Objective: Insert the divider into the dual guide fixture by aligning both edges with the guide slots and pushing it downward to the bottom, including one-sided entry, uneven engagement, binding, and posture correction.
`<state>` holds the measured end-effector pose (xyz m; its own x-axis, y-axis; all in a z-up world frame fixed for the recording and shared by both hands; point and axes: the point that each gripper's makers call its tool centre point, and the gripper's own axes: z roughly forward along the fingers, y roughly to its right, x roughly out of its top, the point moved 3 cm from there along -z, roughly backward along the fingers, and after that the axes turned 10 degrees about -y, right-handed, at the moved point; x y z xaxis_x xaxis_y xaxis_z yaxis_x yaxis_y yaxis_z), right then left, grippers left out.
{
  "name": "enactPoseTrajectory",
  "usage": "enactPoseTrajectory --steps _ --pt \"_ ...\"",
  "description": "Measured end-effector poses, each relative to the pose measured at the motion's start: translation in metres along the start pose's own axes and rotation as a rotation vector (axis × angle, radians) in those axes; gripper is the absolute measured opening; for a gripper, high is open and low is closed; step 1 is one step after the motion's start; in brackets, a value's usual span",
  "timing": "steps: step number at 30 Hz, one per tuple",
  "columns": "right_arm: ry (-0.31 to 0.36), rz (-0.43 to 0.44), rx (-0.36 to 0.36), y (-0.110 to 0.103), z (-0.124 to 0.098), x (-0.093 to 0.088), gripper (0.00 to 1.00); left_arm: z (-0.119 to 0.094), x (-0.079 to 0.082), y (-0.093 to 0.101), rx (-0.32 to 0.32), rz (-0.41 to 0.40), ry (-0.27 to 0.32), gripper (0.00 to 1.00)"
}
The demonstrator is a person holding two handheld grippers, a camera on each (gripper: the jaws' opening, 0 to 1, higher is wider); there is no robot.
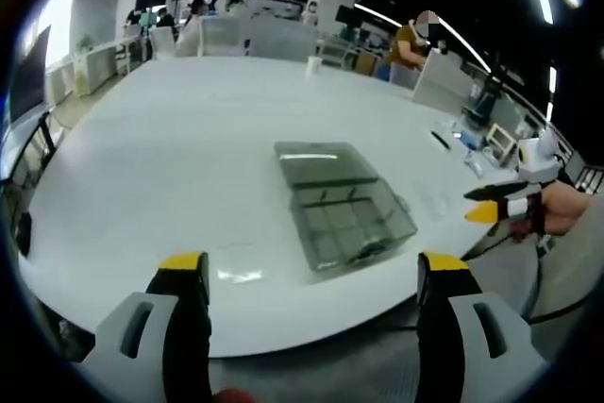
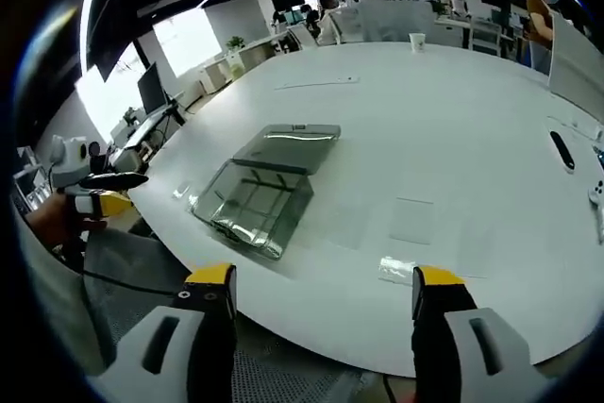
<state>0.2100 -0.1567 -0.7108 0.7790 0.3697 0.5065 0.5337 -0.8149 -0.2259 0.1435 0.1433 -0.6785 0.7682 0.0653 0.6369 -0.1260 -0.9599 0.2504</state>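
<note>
Left gripper jaws wide apart, holding nothing; right gripper likewise, off the table edge. Clear fixture lies flat near the edge, lid hinged back, long axis running away from the left gripper. Small clear divider lies flat beside it.

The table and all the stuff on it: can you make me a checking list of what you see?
Surface: white table, mostly bare.
Job's things: clear compartment box with its lid lying flat beside it; small clear piece near the table edge.
Clutter: paper cup, black pen-like item.
Grippers: left gripper and right gripper open, holding nothing.
Cables: nothing seen.
Surroundings: office desks, ceiling lights, people far off.
</note>
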Motion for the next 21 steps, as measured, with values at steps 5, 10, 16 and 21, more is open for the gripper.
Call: enactPoseTrajectory --steps 5,10,16,21 --pt "-0.006 -0.006 0.0 0.003 0.003 0.002 0.74 0.0 0.0 0.0 0.001 -0.006 0.002 0.89" --pt "-0.011 -0.013 0.0 0.004 0.005 0.004 0.74 0.0 0.0 0.0 0.001 -0.007 0.001 0.89" --pt "-0.024 -0.016 0.002 0.006 0.008 0.005 0.73 0.0 0.001 0.002 -0.003 -0.012 0.003 0.9" --pt "-0.029 -0.019 0.002 0.01 0.012 0.006 0.73 0.002 0.001 0.003 -0.008 -0.016 0.003 0.9"
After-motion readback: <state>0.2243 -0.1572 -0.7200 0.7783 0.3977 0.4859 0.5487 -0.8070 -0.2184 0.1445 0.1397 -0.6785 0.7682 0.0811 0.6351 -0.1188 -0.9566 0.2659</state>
